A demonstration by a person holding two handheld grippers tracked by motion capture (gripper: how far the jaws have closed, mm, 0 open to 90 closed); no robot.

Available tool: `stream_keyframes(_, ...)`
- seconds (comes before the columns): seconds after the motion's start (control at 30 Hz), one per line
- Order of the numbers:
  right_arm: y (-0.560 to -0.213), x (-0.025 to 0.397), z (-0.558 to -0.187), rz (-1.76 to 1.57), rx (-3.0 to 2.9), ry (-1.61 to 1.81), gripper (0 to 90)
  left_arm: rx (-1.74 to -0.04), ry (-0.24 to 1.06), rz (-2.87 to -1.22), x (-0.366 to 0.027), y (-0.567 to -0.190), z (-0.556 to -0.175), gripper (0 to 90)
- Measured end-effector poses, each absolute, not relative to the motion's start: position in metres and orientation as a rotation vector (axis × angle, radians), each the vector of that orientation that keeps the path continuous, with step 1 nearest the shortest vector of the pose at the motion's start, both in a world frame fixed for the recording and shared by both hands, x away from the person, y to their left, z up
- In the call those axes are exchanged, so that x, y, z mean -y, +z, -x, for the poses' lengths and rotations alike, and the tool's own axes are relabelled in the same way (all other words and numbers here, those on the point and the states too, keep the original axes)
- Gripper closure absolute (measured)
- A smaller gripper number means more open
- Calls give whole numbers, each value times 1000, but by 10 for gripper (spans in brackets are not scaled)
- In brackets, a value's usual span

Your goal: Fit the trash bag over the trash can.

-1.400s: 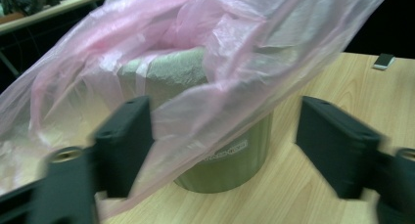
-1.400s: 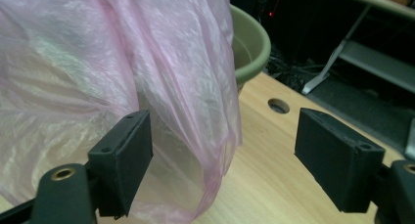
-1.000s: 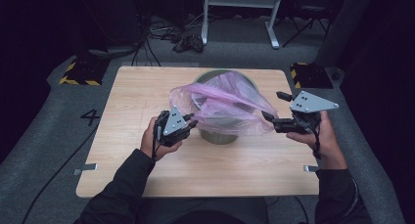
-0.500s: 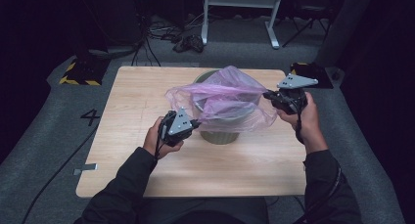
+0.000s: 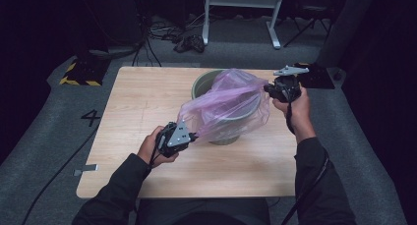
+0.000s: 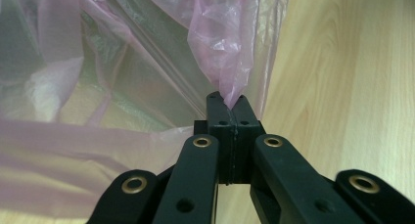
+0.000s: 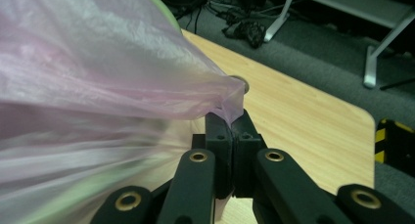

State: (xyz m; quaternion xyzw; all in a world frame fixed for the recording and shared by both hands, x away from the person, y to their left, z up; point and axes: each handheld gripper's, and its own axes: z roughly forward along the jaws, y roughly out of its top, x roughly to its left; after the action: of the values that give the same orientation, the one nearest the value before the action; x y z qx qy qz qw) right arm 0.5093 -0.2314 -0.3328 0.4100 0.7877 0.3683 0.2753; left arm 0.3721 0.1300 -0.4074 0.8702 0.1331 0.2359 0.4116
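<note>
A thin pink plastic bag [image 5: 227,104] is stretched over a grey-green bin [image 5: 206,81] that stands mid-table. My left gripper [image 5: 193,135] is shut on the bag's near-left edge, low by the bin's front; its pinch on the film [image 6: 230,89] shows in the left gripper view, where the left gripper [image 6: 229,104] has its jaws pressed together. My right gripper [image 5: 268,87] is shut on the bag's far-right edge, raised beside the bin's rim. The right gripper [image 7: 230,119] clamps a bunched corner of the bag [image 7: 112,72]. The bin's inside is veiled by the film.
The wooden table [image 5: 142,97] has bare surface left of and in front of the bin. A black box [image 5: 317,77] sits at the table's far right corner. A metal stand [image 5: 241,9] and cables lie on the floor beyond.
My right gripper has carried its bag edge up and away toward the far right. My left gripper moved slightly nearer and lower, so the bag is drawn out diagonally across the bin.
</note>
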Motion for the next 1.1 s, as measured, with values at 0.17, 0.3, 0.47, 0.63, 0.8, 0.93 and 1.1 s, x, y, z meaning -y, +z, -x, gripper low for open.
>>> stream_keyframes(0.17, -338, 229, -512, -1100, -2115, 988, 884, -338, 610, -2078, -141, -391, -356, 422)
stream_keyframes(0.3, -340, 227, -512, -1091, -2118, 990, 872, -319, 665, -1963, -149, -367, -338, 269)
stream_keyframes(0.47, -338, 228, -510, -1073, -2111, 988, 855, -370, 741, -1838, -159, -339, -333, 239)
stream_keyframes(0.63, -336, 227, -509, -1050, -2110, 985, 824, -439, 709, -1854, -156, -325, -367, 208)
stream_keyframes(0.8, -332, 226, -508, -1001, -2113, 972, 762, -502, 720, -1939, -149, -323, -408, 261)
stream_keyframes(0.93, -330, 225, -508, -928, -2122, 948, 735, -492, 754, -2037, -146, -326, -430, 473)
stream_keyframes(1.1, -332, 223, -514, -922, -2145, 934, 746, -535, 839, -2068, -141, -335, -457, 834)
